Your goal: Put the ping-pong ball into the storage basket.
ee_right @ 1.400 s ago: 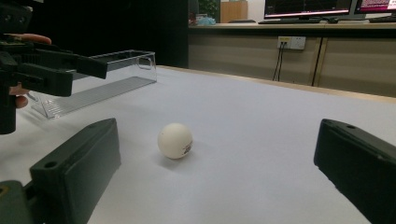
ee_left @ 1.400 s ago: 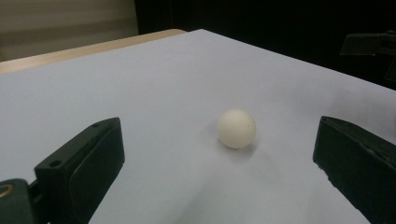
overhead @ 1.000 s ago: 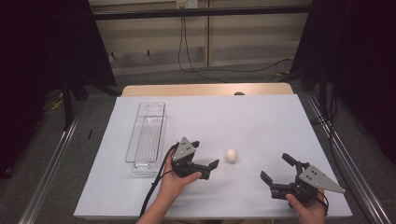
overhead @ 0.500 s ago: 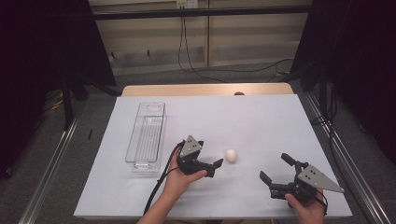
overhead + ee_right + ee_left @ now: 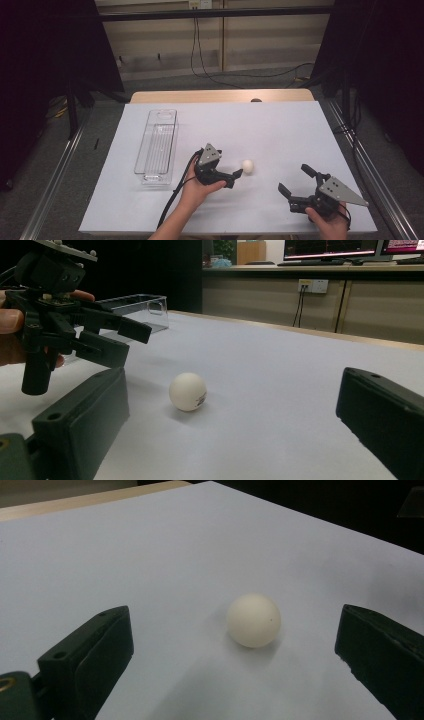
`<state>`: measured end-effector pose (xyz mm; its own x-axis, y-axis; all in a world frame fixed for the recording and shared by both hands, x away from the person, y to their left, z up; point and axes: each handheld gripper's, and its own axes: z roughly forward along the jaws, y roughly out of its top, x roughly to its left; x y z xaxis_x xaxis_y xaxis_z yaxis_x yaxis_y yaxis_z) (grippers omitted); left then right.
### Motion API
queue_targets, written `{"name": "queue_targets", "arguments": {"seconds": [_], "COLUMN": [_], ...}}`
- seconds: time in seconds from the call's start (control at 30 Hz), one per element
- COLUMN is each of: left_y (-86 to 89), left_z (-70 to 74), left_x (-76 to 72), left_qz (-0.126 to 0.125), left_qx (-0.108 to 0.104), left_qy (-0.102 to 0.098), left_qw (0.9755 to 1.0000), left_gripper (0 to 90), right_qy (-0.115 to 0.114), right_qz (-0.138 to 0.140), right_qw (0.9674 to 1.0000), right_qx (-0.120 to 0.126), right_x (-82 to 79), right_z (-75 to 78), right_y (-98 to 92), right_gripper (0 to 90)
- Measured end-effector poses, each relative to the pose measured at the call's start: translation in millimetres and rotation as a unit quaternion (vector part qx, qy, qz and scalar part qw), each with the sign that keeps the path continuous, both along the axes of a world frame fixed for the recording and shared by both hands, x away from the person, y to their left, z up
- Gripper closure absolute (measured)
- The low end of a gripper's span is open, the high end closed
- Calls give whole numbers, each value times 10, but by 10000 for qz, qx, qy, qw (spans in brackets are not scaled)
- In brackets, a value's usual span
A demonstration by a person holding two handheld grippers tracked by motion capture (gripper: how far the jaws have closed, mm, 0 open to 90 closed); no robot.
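Observation:
A small white ball (image 5: 247, 166) rests on the white table sheet (image 5: 280, 130). My left gripper (image 5: 235, 178) is open just left of it, jaws pointing at the ball but not touching it. In the left gripper view the ball (image 5: 253, 619) lies a little beyond and between the spread jaws of the left gripper (image 5: 232, 630). My right gripper (image 5: 294, 178) is open near the front right, aimed toward the ball from some distance. The right gripper view has the ball (image 5: 187, 391) ahead of the right gripper (image 5: 232, 390), with the left gripper (image 5: 125, 340) at the left.
A long clear plastic tray (image 5: 157, 145) lies empty on the left part of the sheet, also seen as the tray (image 5: 135, 307) behind the left gripper. A wooden table edge (image 5: 220, 96) runs along the far side. Cables trail on the floor beyond.
My left gripper has slid to the right, closing in on the ball. The ball and the right gripper have stayed in place.

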<state>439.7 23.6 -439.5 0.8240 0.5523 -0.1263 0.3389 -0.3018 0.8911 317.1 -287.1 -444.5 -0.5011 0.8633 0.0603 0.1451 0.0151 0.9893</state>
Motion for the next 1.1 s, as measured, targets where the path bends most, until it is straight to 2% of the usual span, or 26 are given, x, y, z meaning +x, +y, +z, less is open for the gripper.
{"name": "queue_targets", "arguments": {"seconds": [0.23,0.3,0.57,0.67,0.73,0.9,1.1], "left_y": [-42,-55,-131,-156,-163,-201,-223], "left_z": [-11,-1,11,9,13,-2,-44], "left_x": [22,29,46,52,61,70,108], "left_qz": [6,-60,-22,-31,-61,-36,-120], "left_qx": [46,79,171,133,230,238,296], "left_qy": [56,35,74,95,79,101,124], "left_qw": [10000,9999,9998,9999,9997,9997,9994], "left_gripper": [24,24,24,24,24,25,37], "right_qy": [-15,8,-12,-15,-12,-27,3], "right_qz": [36,67,-1,7,32,17,15], "right_qw": [10000,10000,10000,10000,10000,10000,10000], "right_qx": [-28,-19,5,3,-14,22,26], "right_x": [2,6,4,4,1,3,2], "right_z": [3,-1,5,7,7,9,10], "right_y": [1,3,4,2,-2,3,11], "right_gripper": [2,2,2,2,2,1,2]}}
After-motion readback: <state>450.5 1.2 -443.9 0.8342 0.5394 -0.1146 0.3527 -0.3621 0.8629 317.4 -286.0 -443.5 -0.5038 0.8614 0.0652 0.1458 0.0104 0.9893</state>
